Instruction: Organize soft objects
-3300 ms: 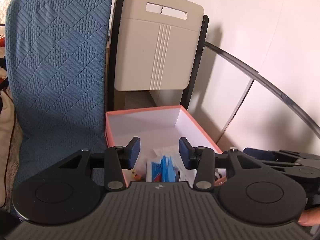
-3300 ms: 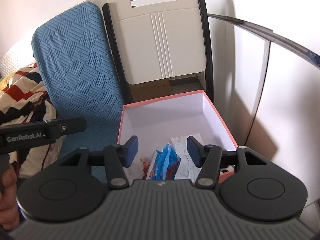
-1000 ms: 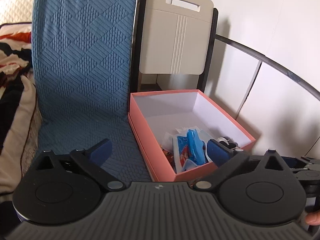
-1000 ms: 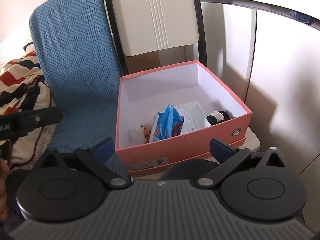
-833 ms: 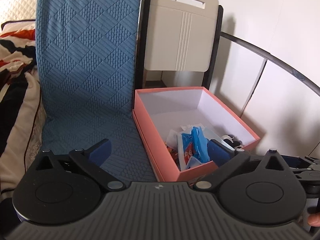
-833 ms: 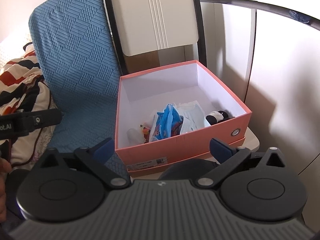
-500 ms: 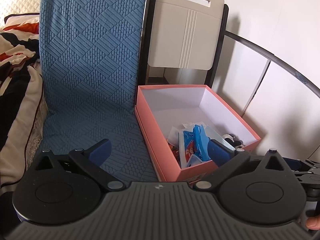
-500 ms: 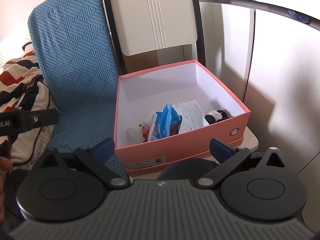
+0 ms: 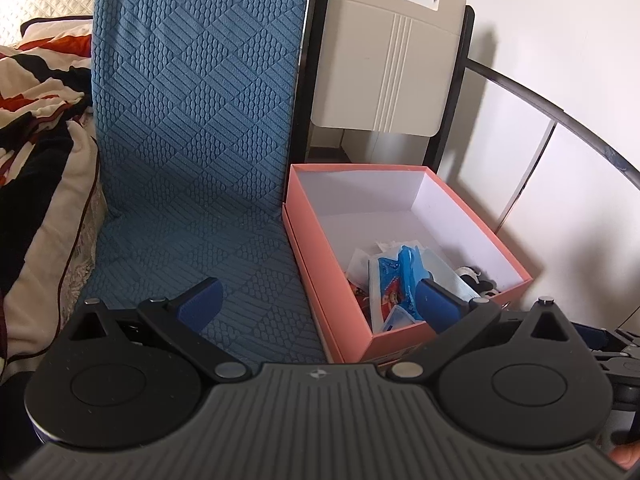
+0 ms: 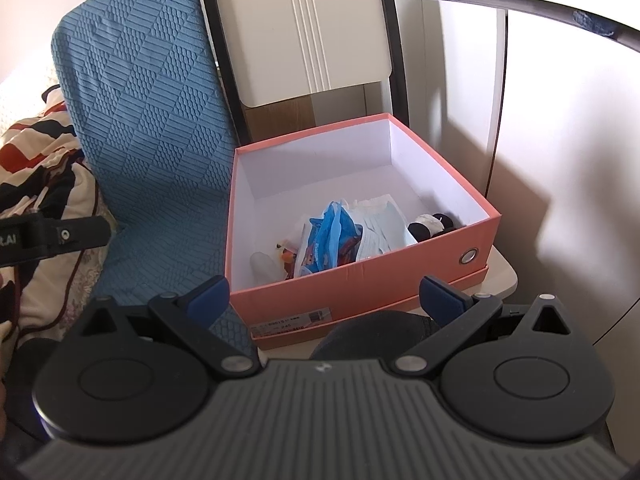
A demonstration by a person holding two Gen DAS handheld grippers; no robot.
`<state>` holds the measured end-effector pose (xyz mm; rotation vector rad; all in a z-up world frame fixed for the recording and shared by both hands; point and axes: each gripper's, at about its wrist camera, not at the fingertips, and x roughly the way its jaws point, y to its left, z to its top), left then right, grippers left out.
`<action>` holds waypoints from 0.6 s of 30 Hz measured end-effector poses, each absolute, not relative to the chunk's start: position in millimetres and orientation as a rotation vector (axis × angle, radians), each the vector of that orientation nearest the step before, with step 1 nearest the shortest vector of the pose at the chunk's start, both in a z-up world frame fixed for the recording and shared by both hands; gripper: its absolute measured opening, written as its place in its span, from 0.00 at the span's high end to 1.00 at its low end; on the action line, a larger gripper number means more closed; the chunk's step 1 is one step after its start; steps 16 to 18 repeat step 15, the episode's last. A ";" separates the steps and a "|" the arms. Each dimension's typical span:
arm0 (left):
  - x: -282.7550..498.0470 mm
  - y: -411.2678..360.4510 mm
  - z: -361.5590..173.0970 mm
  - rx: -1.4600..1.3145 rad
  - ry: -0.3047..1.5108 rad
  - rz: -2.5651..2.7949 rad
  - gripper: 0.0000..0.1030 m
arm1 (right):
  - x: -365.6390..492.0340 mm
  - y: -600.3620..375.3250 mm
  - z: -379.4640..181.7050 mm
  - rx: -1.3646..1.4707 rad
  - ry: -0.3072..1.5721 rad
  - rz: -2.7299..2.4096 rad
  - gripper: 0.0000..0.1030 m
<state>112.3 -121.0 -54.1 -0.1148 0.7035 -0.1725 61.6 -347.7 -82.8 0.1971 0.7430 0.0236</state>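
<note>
Left gripper (image 9: 318, 300) spread wide and empty, right gripper (image 10: 326, 294) likewise agape and empty, open salmon-pink cardboard box (image 10: 360, 280) beside blue quilted cushion (image 9: 192, 120), blue plastic packet (image 10: 332, 240), pale folded cloth (image 10: 380, 224), black-and-white plush toy (image 10: 430, 226) lying inside the box

Both wrist cams look forward and down past their own fingers. Left cam sits left of the pink box (image 9: 404, 342), seeing it obliquely. Right cam faces its front wall (image 10: 360, 280) closer. Shared: box, blue cushion (image 9: 192, 120), beige folded chair (image 10: 308, 32).
</note>
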 end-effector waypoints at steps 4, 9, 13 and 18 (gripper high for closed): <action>113.5 -122.0 -55.0 -0.119 0.709 -0.175 0.00 | 61.6 -346.7 -82.3 0.195 0.742 0.030 0.00; 112.5 -123.5 -54.5 -0.119 0.705 -0.177 0.00 | 60.8 -345.6 -81.6 0.194 0.740 0.034 0.00; 112.2 -123.8 -54.4 -0.124 0.707 -0.180 0.00 | 60.3 -344.6 -81.3 0.189 0.739 0.033 0.00; 112.2 -124.8 -54.6 -0.121 0.708 -0.178 0.00 | 60.4 -344.6 -81.3 0.194 0.739 0.034 0.00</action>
